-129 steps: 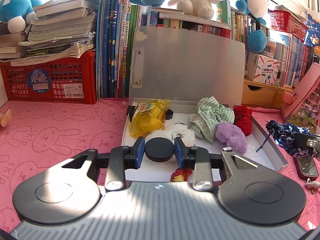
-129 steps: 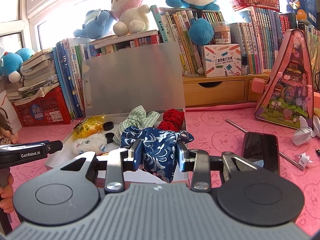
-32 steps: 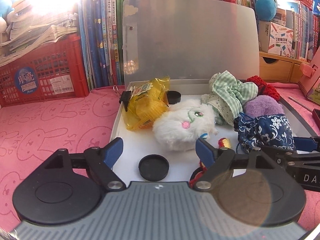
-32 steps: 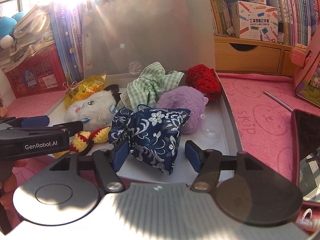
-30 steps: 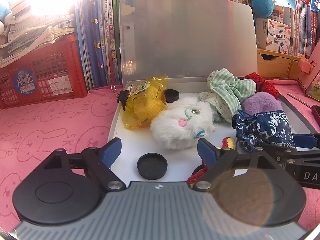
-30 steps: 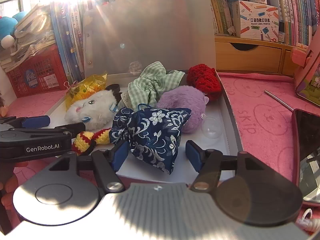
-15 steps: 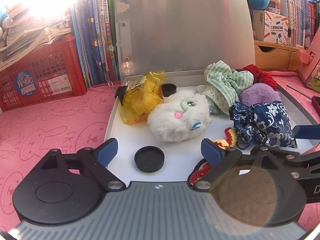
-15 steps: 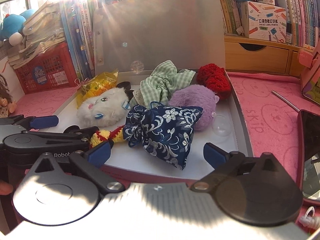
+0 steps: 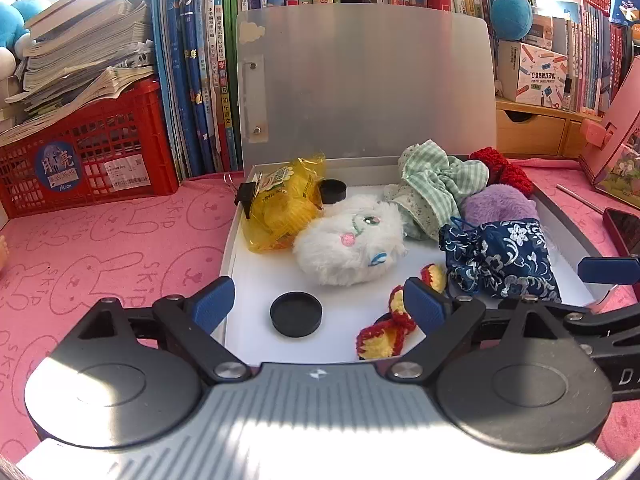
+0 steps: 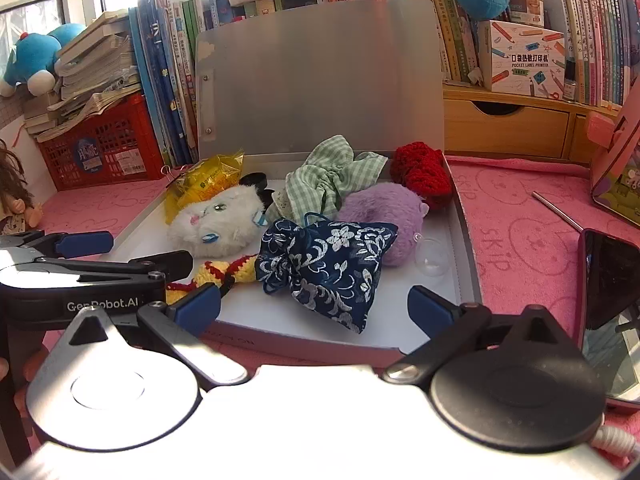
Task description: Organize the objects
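**Pouch and cap both down in the tray, tools empty**

Blue floral pouch (image 10: 328,264) lies in the open white tray (image 9: 240,240), front right, touching the purple plush (image 10: 380,216) behind it. Black cap (image 9: 296,314) sits flat on the tray floor, front left, apart from everything.

Left tool (image 9: 318,306): spread wide, jaws have just been opening, nothing between the pads; cap lies just ahead of them. Right tool (image 10: 314,306): spread as wide as it goes, jaws have just been opening, pouch lying loose ahead of them, untouched.

Handling, as judged:
- Pouch looks light and soft, cloth gives under pressure. Take it at the gathered drawstring neck, or pinch the bulk mid-body.
- Cap looks rigid, light and smooth; grip across its rim, squarely, or it may squirt out.
- White plush (image 9: 348,244) and checked cloth (image 9: 436,180) will squash; yellow bag (image 9: 280,208) is crinkly film, likely slippery.

Hard to read:
- Crocheted red-and-yellow piece (image 9: 394,320) is partly behind your left tool.
- Second black cap (image 9: 333,191) is half hidden by the yellow bag.
- Clear dome (image 10: 430,258) is barely visible against the white floor.
- Phone (image 10: 608,280) is cut off at the frame edge.
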Tool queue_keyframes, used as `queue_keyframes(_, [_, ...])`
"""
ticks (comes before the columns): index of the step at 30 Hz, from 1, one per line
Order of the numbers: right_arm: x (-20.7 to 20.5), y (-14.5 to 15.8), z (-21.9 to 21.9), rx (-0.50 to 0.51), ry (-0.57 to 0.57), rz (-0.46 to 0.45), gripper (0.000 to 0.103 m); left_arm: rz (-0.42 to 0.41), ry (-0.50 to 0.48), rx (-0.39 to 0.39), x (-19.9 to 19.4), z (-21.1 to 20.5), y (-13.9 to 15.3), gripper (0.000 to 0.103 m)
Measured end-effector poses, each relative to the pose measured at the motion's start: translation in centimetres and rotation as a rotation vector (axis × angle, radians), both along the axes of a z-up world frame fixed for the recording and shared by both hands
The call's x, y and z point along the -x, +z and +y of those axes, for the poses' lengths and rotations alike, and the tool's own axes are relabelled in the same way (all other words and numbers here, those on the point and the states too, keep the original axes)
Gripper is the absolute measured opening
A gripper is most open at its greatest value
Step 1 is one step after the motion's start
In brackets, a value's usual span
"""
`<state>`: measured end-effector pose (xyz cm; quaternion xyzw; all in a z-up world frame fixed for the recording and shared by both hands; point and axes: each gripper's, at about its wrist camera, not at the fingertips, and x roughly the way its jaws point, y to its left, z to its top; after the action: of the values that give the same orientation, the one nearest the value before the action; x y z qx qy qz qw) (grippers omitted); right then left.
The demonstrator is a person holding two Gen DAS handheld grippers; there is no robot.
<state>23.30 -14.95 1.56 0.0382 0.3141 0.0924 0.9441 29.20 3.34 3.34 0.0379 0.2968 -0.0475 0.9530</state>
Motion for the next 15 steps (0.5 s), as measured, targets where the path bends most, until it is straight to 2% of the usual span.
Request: queue_keyframes(15, [5.2,2.4,-0.7,0.039,-0.008,-0.045,0.103,-0.049,0.008,0.023,5.9,0.6,3.4,0.094])
